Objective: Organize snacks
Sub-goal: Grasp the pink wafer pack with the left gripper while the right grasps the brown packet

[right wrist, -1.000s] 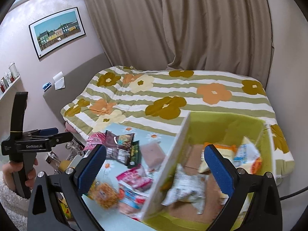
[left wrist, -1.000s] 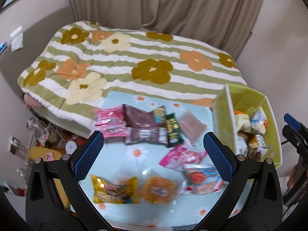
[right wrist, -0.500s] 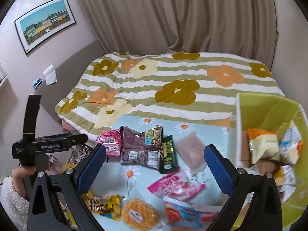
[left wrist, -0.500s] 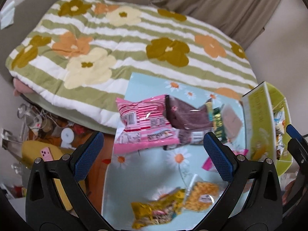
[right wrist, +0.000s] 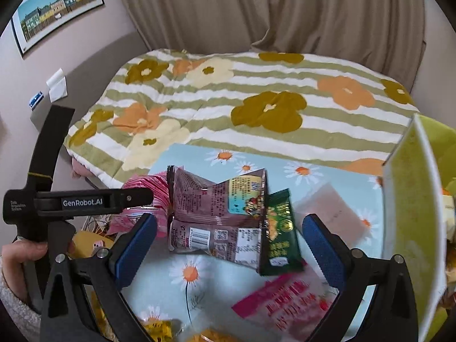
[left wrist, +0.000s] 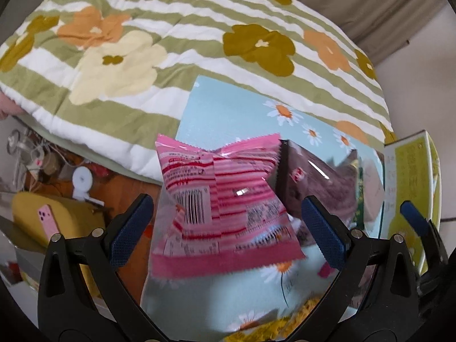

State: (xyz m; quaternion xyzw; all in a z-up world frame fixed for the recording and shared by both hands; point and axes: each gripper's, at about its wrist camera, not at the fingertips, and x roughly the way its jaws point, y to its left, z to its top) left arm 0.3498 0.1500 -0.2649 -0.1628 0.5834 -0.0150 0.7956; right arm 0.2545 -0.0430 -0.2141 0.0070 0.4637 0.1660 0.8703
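The bed (right wrist: 256, 108) with its green-striped flowered quilt fills the upper half of both views, with tan curtains (right wrist: 285, 14) behind it across the top of my right view. Below it, in the middle and lower part of each frame, lies the pale blue daisy-print table cover (right wrist: 313, 176) where the snacks are spread. At the right edge stands the yellow-green box (right wrist: 410, 199), its near wall tall in my right view, with some packets just showing inside at the far right. My left gripper (left wrist: 226, 222) has its fingers spread wide, and the pink striped packet (left wrist: 225, 199) sits between them in the centre of the left view, barcode side up, touching neither pad as far as I can tell. My right gripper (right wrist: 229, 246) is also spread wide, holding nothing, above two brown packets (right wrist: 216, 208) that lie one against the other in the centre. A dark green packet (right wrist: 280, 236) lies just right of them, overlapping their edge. A pink and white packet (right wrist: 287, 305), blurred, lies at the lower right. A yellow packet (right wrist: 158, 327) peeks in at the bottom edge. At the left of my right view, my left hand (right wrist: 25, 253) grips the left gripper's handle.
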